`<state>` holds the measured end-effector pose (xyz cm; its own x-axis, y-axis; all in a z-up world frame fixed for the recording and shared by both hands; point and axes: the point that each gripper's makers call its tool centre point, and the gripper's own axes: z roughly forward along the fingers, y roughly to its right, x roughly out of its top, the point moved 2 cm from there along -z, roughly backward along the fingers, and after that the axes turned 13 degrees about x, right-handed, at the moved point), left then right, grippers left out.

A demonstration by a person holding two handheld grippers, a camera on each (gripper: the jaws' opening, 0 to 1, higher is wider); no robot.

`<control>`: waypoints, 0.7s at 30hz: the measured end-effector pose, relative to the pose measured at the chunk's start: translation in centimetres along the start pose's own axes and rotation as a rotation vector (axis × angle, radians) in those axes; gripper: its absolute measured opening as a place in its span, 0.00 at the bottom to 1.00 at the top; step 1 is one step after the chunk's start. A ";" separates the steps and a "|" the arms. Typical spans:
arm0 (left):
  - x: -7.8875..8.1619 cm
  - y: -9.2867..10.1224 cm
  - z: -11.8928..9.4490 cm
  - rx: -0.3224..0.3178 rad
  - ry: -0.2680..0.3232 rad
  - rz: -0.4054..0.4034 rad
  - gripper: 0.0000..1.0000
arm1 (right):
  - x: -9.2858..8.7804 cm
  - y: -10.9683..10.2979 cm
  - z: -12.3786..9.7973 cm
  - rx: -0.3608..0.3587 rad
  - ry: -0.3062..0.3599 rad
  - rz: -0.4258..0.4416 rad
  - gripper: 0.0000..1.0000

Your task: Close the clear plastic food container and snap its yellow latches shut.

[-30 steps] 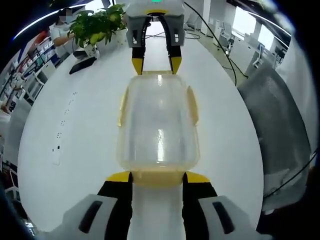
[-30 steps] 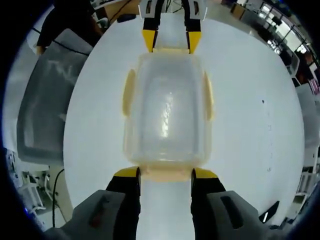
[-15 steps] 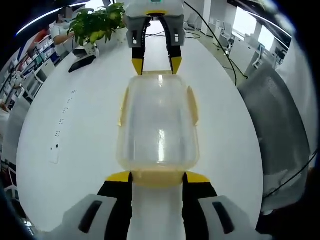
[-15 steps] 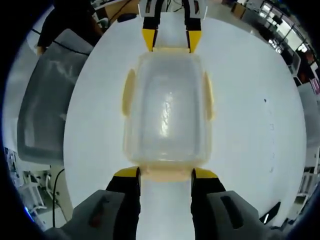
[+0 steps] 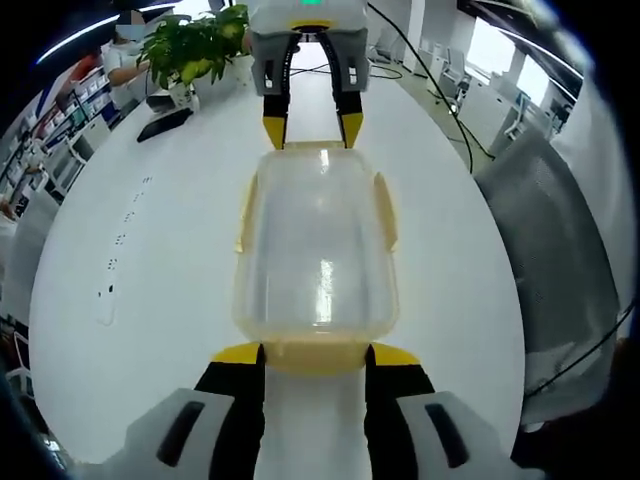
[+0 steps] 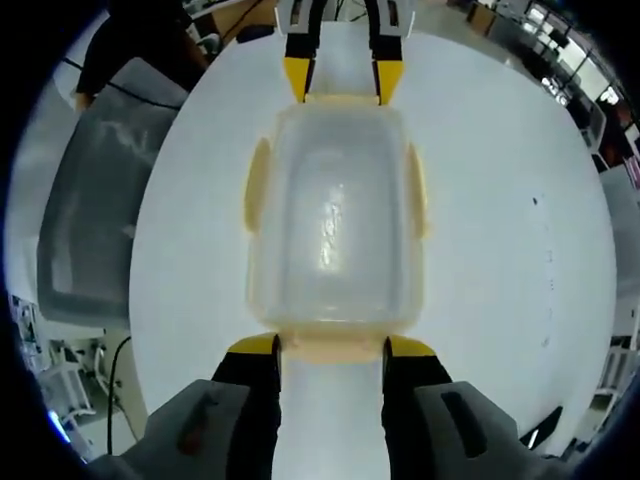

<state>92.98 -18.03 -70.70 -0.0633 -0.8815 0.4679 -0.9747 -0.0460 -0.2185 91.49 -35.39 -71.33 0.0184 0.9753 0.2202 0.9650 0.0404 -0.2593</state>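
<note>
The clear plastic food container [image 5: 318, 250] sits lid-on in the middle of a big white table [image 5: 150, 260], with a gripper at each short end. In the left gripper view, the left gripper [image 5: 316, 354] has its yellow-tipped jaws spread wide, straddling the yellow latch [image 5: 315, 357] at the near end and not clamped on anything. The right gripper [image 5: 311, 128] comes in from the far end, jaws also apart, tips right at the container's far edge. The right gripper view is the mirror of that: right gripper [image 6: 333, 346] open around the near-end latch [image 6: 333, 349], left gripper [image 6: 342, 80] opposite. Yellow side latches [image 6: 258, 198] lie flat against the long sides.

Room looks like an open office. There's a leafy potted plant [image 5: 195, 45] and a dark flat gadget [image 5: 165, 118] at the table's far end, a person [image 5: 118, 62] behind the plant, a grey mesh chair [image 5: 560, 270] pulled up alongside, and a black cable [image 5: 430, 85] trailing across the tabletop.
</note>
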 end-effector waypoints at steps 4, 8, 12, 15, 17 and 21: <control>0.0 0.1 0.0 -0.002 0.001 0.003 0.32 | 0.1 -0.3 0.0 0.000 -0.001 -0.002 0.36; -0.2 -0.1 0.0 -0.001 -0.001 0.003 0.33 | 0.1 -0.3 -0.1 0.000 -0.001 -0.001 0.36; -0.2 -0.1 0.0 -0.001 -0.003 0.001 0.33 | 0.0 -0.2 -0.1 0.000 -0.002 -0.003 0.36; -0.2 -0.2 0.0 0.000 -0.002 0.004 0.33 | 0.0 0.0 -0.1 0.002 -0.001 -0.002 0.36; -0.2 -0.2 0.1 -0.002 -0.001 0.007 0.33 | -0.1 0.0 -0.1 0.002 -0.002 -0.001 0.36; -0.1 -0.3 0.1 0.001 0.002 0.009 0.33 | -0.1 -0.1 -0.1 0.001 -0.003 0.001 0.36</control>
<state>93.29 -18.00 -70.81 -0.0725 -0.8811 0.4674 -0.9739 -0.0384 -0.2235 91.42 -35.54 -71.22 0.0191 0.9759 0.2172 0.9647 0.0391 -0.2604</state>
